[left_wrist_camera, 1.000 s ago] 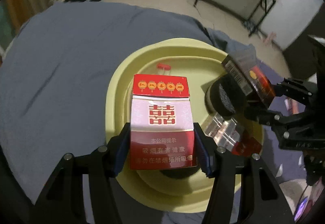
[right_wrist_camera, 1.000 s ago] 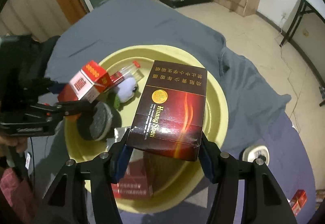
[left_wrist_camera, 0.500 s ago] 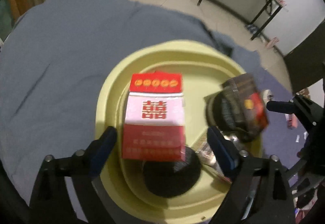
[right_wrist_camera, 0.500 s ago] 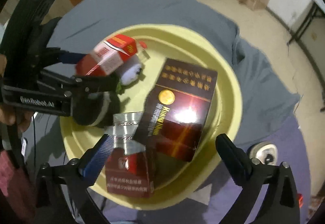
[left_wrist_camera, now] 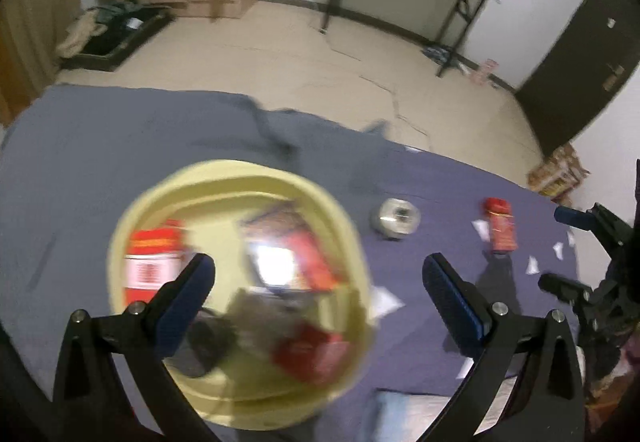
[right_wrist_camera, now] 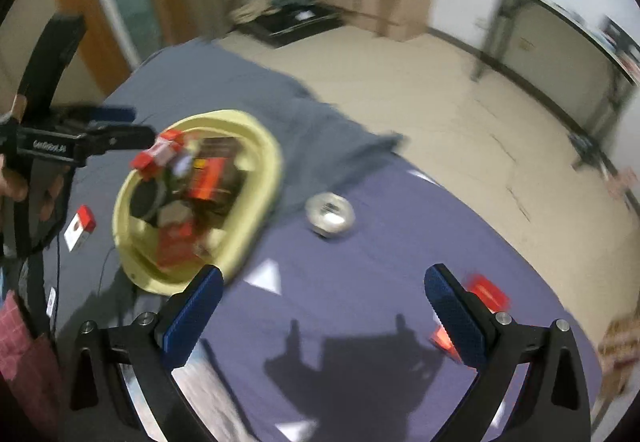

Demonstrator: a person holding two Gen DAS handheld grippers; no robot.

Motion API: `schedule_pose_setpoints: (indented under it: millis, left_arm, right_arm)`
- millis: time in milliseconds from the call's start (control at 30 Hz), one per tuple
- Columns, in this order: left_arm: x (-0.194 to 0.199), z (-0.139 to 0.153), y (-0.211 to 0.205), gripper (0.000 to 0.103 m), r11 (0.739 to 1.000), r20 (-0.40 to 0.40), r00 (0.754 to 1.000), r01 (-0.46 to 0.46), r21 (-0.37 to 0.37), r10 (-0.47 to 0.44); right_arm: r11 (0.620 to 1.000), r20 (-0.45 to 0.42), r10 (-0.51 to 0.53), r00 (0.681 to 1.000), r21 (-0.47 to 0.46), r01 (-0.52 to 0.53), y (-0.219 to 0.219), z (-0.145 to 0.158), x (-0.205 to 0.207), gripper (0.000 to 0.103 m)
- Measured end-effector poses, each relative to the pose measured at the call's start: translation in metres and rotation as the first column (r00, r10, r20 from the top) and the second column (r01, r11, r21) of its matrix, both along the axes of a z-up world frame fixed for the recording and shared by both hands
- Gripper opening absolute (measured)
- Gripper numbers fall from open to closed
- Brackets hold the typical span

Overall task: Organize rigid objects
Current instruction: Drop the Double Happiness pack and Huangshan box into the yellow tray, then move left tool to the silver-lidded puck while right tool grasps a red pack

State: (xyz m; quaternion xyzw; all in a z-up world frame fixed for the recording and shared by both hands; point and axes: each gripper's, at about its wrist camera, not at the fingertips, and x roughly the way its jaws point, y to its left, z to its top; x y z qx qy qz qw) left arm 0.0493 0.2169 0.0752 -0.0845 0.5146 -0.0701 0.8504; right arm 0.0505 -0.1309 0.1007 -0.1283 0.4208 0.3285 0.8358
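A yellow basin (left_wrist_camera: 132, 209) holds several cigarette boxes, among them a red-and-white box (left_wrist_camera: 150, 266) and a dark red box (right_wrist_camera: 208, 177); it also shows in the right wrist view (right_wrist_camera: 264, 145). My left gripper (left_wrist_camera: 316, 286) is open and empty above the basin's near right side. My right gripper (right_wrist_camera: 320, 298) is open and empty over the purple cloth, right of the basin. A red box (left_wrist_camera: 500, 226) lies on the cloth to the right; in the right wrist view it (right_wrist_camera: 486, 292) lies behind my right finger. Both views are blurred.
A round metal tin (left_wrist_camera: 394, 217) sits on the cloth right of the basin, also in the right wrist view (right_wrist_camera: 330, 215). A red-and-white box (right_wrist_camera: 80, 228) lies left of the basin. White paper scraps (left_wrist_camera: 384, 300) dot the cloth. Floor lies beyond the table edge.
Both grippers opened and let go of their boxes, which now lie in the basin. Both grippers have pulled back and swung right, away from the basin.
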Motion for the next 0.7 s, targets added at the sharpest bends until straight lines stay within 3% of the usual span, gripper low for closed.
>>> schedule_pose_setpoints:
  millis: [200,367,567,700]
  left_arm:
    - [-0.001,0.001,-0.079,0.103,0.995,0.02,0.995,0.101,0.006,-0.101]
    - [-0.003,-0.004,-0.12,0.103,0.982,-0.008,0.983,0.181,0.055,-0.181]
    - [0.004,-0.032,-0.141,0.103,0.98,-0.076,0.986,0.155,0.126,-0.147]
    - [0.016,-0.056,-0.147,0.103,0.967,-0.098,0.985,0.16,0.198,-0.143]
  right_arm:
    - [0.976,-0.039,-0.204,0.978,0.064,0.206,-0.105,-0.021,-0.003,0.103]
    - [0.937,-0.118,-0.34,0.933,0.045,0.347,-0.167,-0.056,-0.008,0.103]
    - [0.884,-0.24,-0.436,0.867,0.065,0.462,-0.193,-0.077,-0.004,0.103]
    - [0.887,-0.266,-0.426,0.865,0.064,0.457,-0.184,-0.081,-0.002,0.103]
